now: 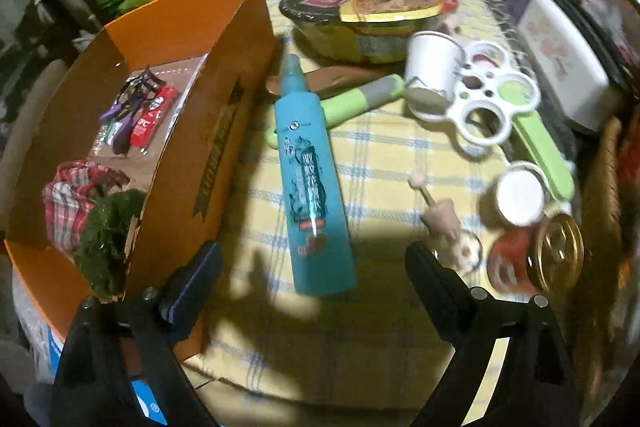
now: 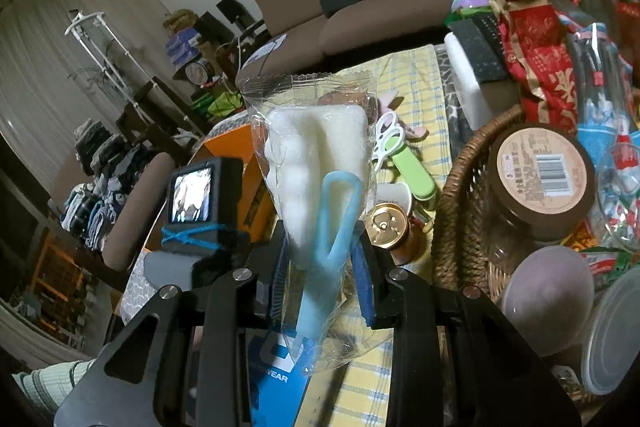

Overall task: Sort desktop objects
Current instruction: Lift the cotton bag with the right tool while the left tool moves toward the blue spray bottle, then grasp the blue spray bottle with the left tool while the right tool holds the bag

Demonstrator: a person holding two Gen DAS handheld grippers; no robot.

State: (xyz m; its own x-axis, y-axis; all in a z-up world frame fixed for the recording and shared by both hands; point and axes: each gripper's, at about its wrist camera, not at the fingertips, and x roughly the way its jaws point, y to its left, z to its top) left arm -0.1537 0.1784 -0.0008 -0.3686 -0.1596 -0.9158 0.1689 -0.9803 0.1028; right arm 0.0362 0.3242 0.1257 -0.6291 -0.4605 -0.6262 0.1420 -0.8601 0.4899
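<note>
Our left gripper (image 1: 312, 263) hangs wide open above the teal spray bottle (image 1: 312, 179) lying on the yellow checked tablecloth (image 1: 384, 339); our right gripper (image 2: 324, 255) pinches a clear-bagged white sponge brush with a blue handle (image 2: 316, 163). We see a brown sofa (image 2: 360, 3) behind, an orange cardboard box (image 1: 224, 99) left, and a wicker basket (image 2: 460, 167) right.

The print on the teal plastic spray bottle (image 1: 310, 183) is too blurred to read. A clear plastic-wrapped sponge brush (image 2: 316, 163) hides the counter behind it, and the wicker basket (image 2: 460, 187) runs off the frame's edge.
</note>
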